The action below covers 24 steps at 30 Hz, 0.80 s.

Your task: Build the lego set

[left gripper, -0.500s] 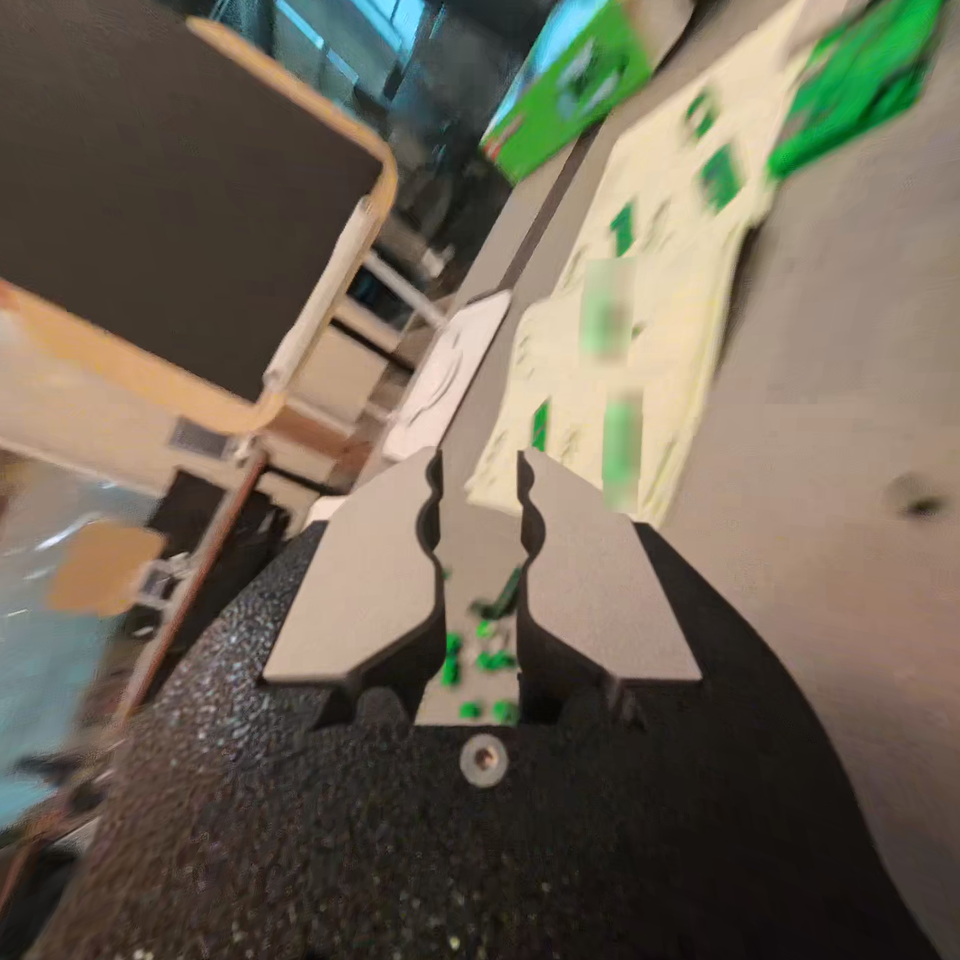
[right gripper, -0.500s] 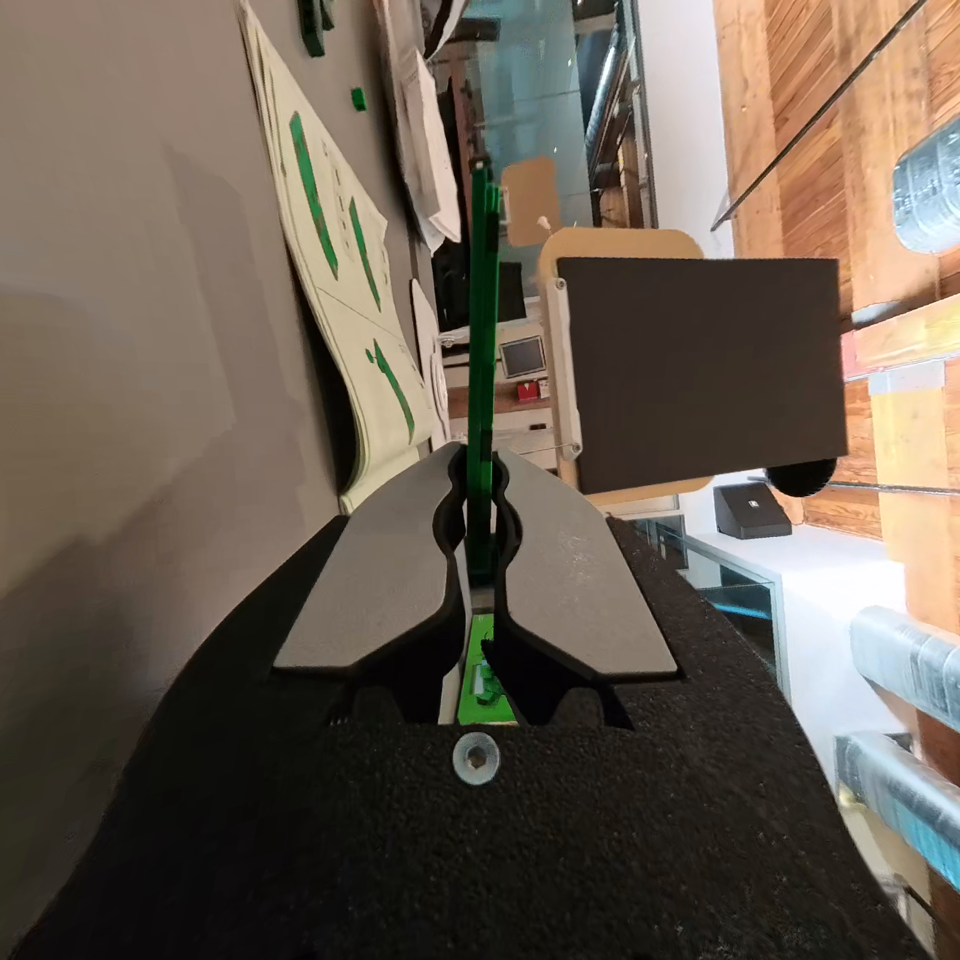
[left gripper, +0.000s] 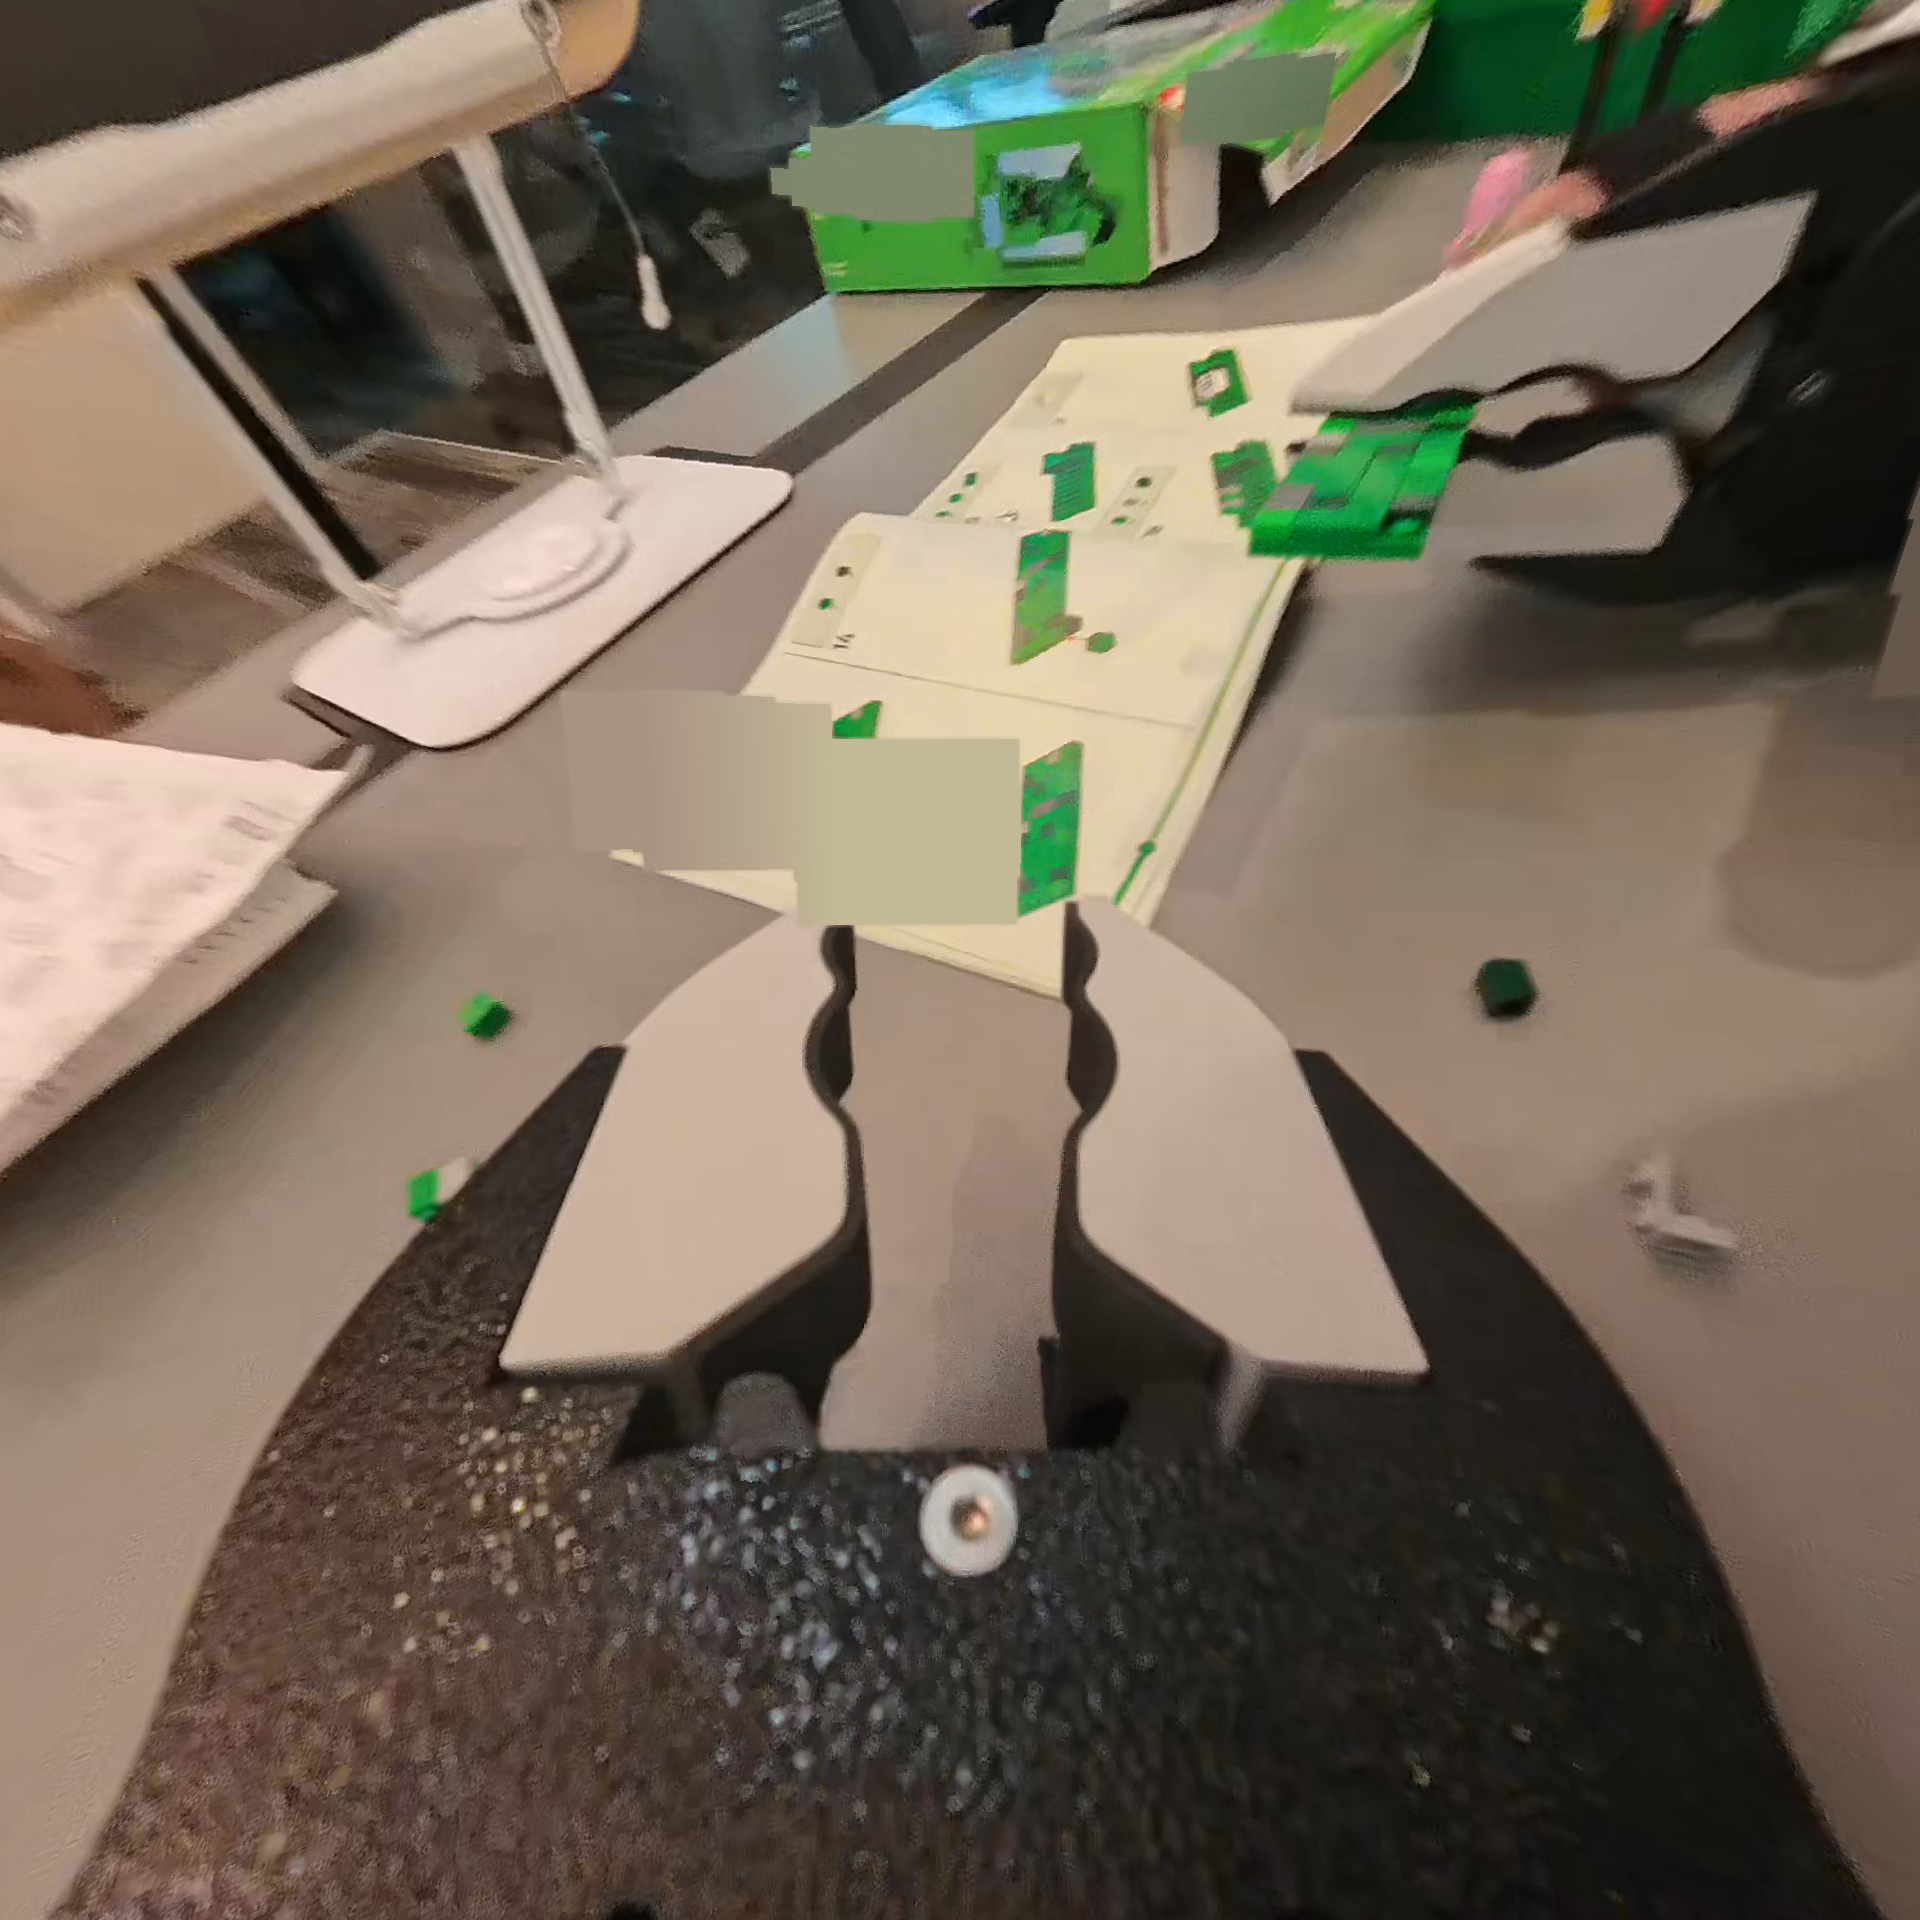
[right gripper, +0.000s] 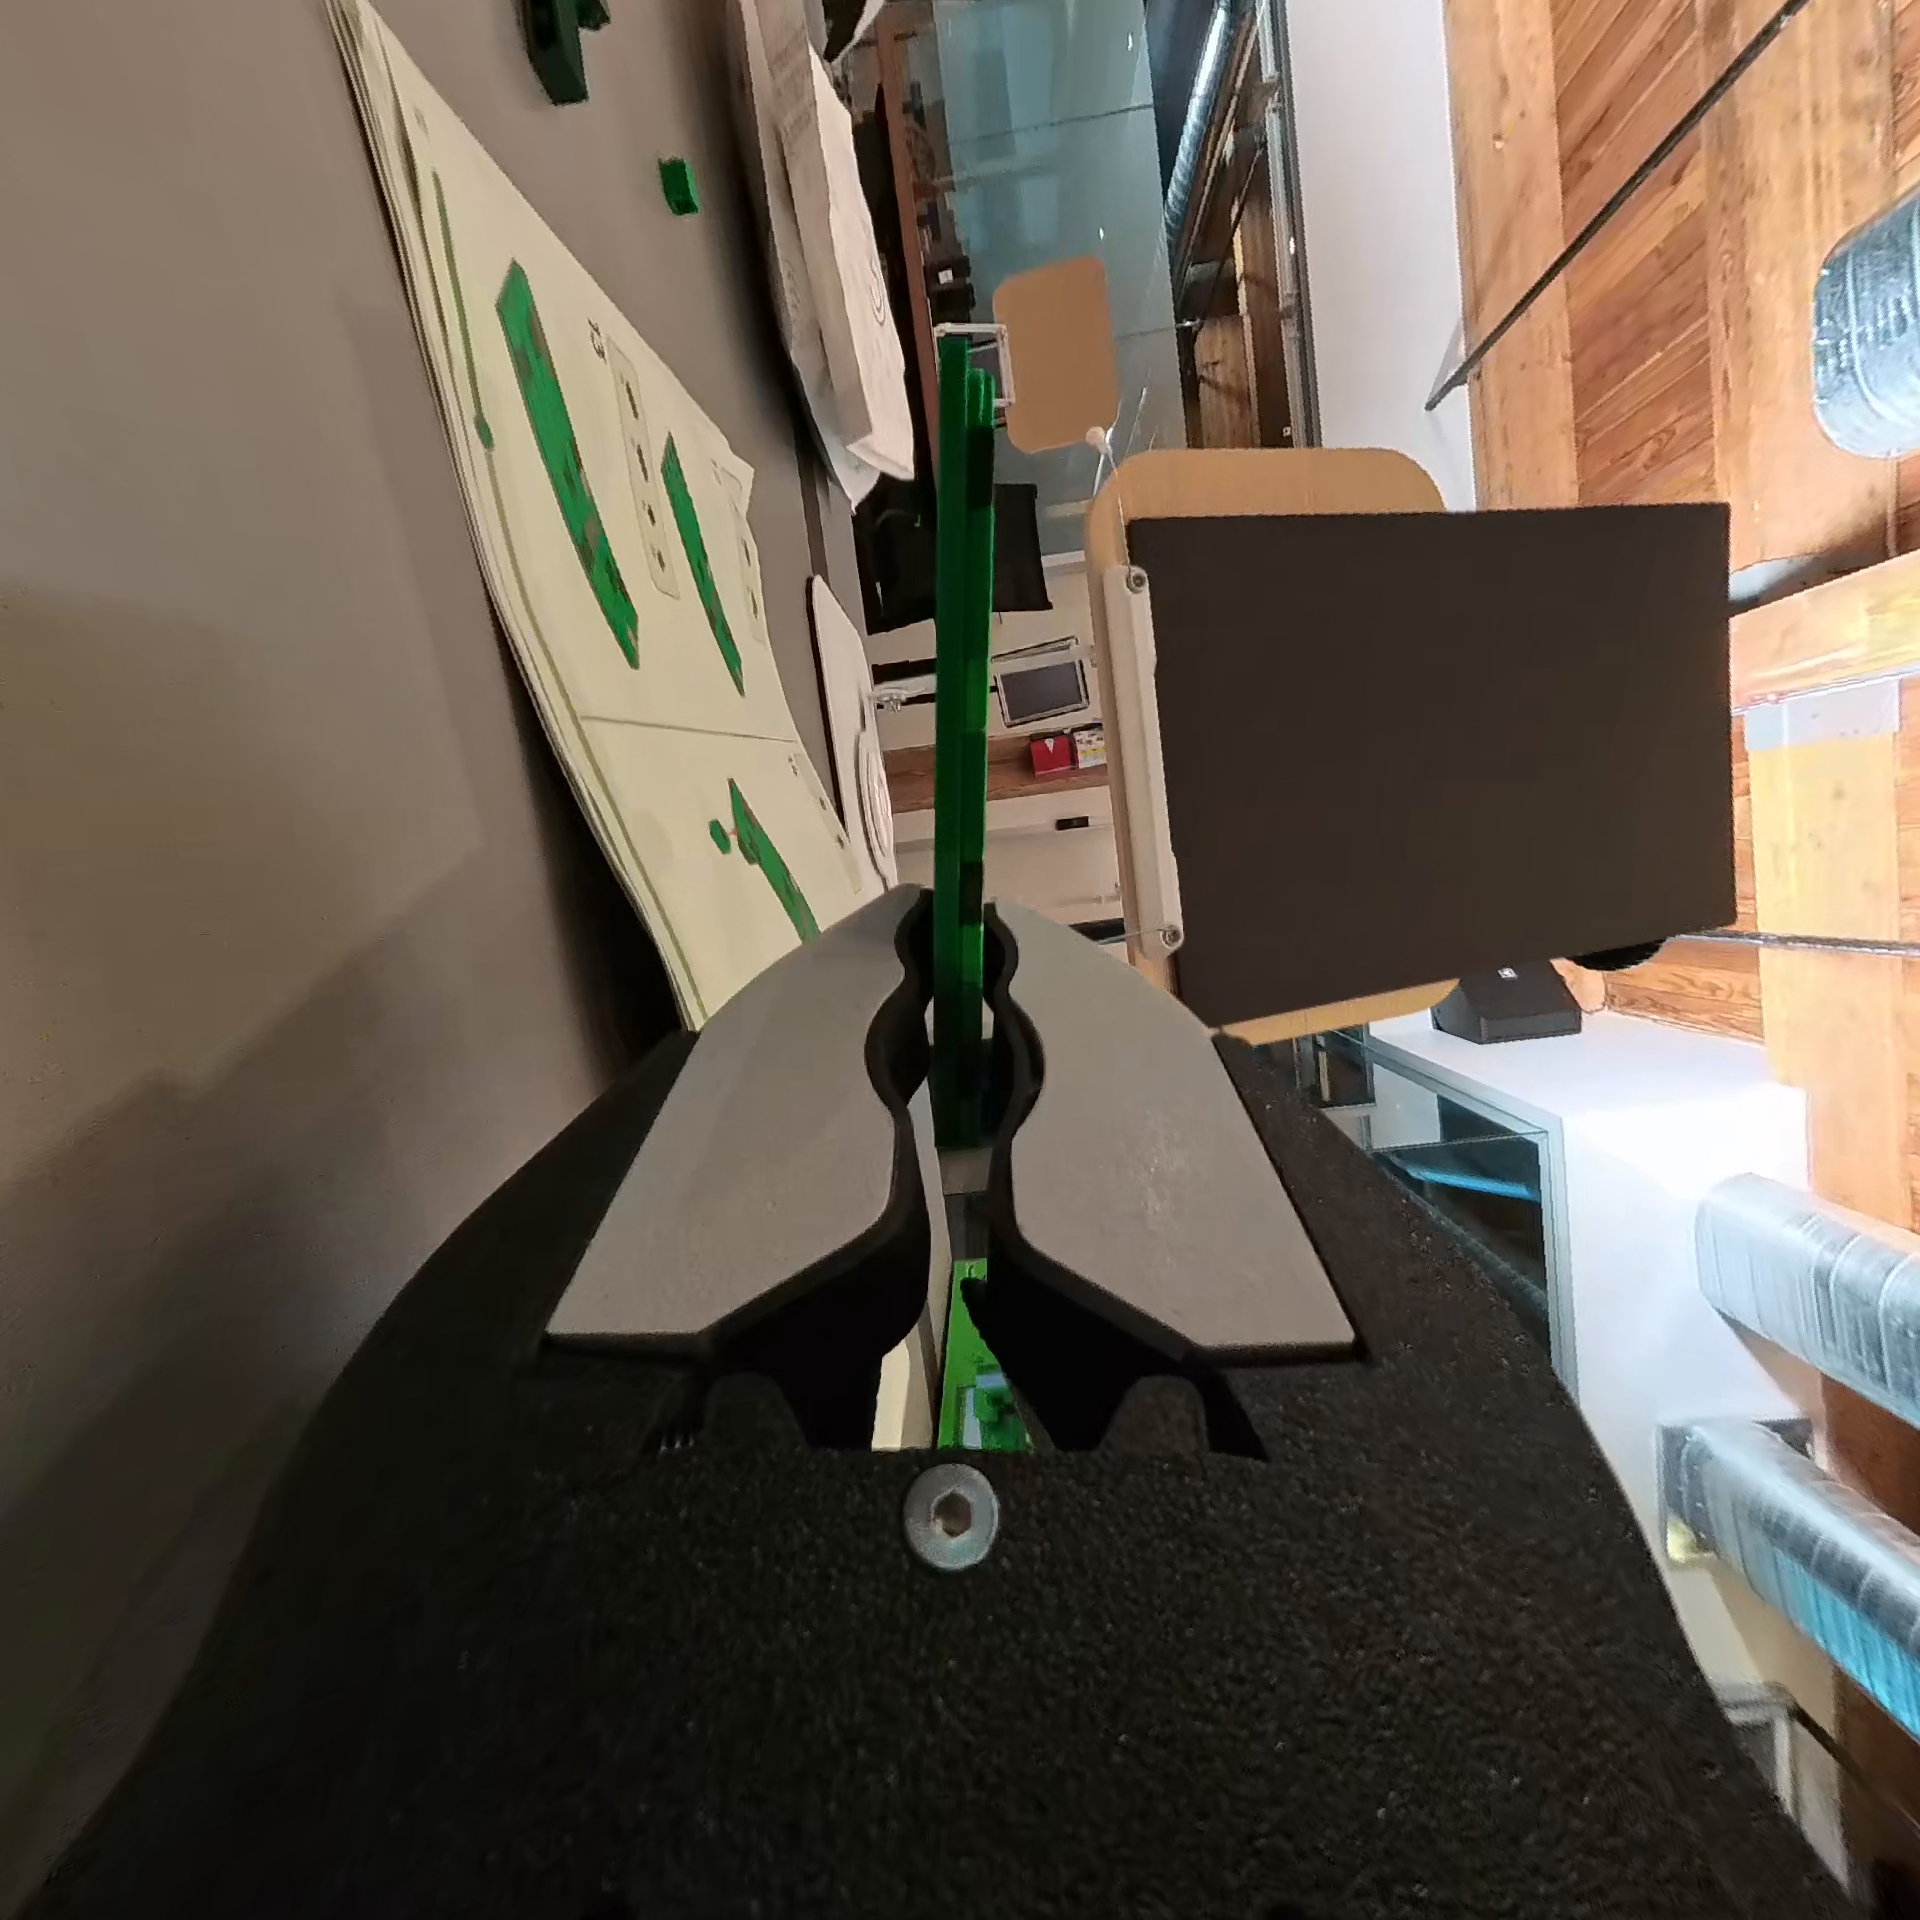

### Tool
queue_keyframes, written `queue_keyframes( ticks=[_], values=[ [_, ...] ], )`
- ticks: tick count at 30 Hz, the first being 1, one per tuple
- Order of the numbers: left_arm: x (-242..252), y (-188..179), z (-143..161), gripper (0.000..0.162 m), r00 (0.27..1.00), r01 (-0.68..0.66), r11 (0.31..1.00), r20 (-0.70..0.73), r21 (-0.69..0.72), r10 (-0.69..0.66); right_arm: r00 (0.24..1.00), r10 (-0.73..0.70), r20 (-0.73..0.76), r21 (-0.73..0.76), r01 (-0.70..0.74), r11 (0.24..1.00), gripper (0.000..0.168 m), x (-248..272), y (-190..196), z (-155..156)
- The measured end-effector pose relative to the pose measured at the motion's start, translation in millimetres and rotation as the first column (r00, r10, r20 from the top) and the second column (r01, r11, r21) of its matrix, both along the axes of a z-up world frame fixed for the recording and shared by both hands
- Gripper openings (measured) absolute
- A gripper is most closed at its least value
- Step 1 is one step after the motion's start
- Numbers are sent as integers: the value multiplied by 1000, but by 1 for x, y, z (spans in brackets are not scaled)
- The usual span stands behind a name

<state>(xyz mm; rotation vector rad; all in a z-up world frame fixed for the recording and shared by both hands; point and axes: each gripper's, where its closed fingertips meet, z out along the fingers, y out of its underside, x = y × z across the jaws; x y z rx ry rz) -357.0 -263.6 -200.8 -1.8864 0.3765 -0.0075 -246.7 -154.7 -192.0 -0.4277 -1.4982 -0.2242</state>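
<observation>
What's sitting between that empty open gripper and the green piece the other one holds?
In the left wrist view, the open booklet lies between the left gripper and the green plate.

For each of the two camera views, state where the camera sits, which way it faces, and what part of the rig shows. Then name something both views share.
Left wrist view: on the left gripper, facing across the grey table; its open fingers show.
Right wrist view: on the right gripper, rolled sideways, table at left; fingers clamp a green lego assembly.
Shared: the instruction booklet, and that assembly.
</observation>
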Motion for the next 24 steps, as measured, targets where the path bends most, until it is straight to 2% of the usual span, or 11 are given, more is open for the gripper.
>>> queue_keyframes(
  ticks=[3, 6, 9, 11, 13, 15, 18, 21, 24],
  values=[
    [9, -5, -4, 38, 993, 87, 995, 81, -47, -83, 1000, 3, 6, 2, -3, 1000, 7, -3, 0, -2],
    [36, -15, -7, 34, 959, 264, 962, 126, -70, -254, 1000, 4, 8, -15, -4, 1000, 6, -2, 2, -2],
    [51, -23, -7, 30, 936, 348, 932, 96, -99, -339, 1000, 16, 13, -30, -16, 999, 7, -1, 1, -4],
    [36, -25, -4, 28, 958, 287, 952, 20, -105, -286, 999, 34, 15, -36, -33, 999, 7, 0, -1, -4],
    [0, -27, 9, 25, 992, 118, 991, -29, -58, -120, 999, 50, 13, -38, -50, 998, 6, 1, -4, -4],
    [-41, -35, 29, 19, 998, -58, 998, 42, 38, 56, 998, 59, 15, -48, -58, 997, 7, 0, -5, -5],
    [-82, -51, 40, 21, 967, -198, 977, 181, 80, 181, 998, 63, 16, -60, -62, 996, 7, 0, -5, -5],
    [-98, -59, 22, 25, 957, -246, 969, 154, -21, 246, 998, 66, 22, -69, -64, 996, 6, -1, -5, -6],
    [-87, -53, 8, 22, 970, -184, 978, 141, -97, 197, 997, 68, 30, -73, -66, 995, 7, -1, -5, -8]
  ],
)
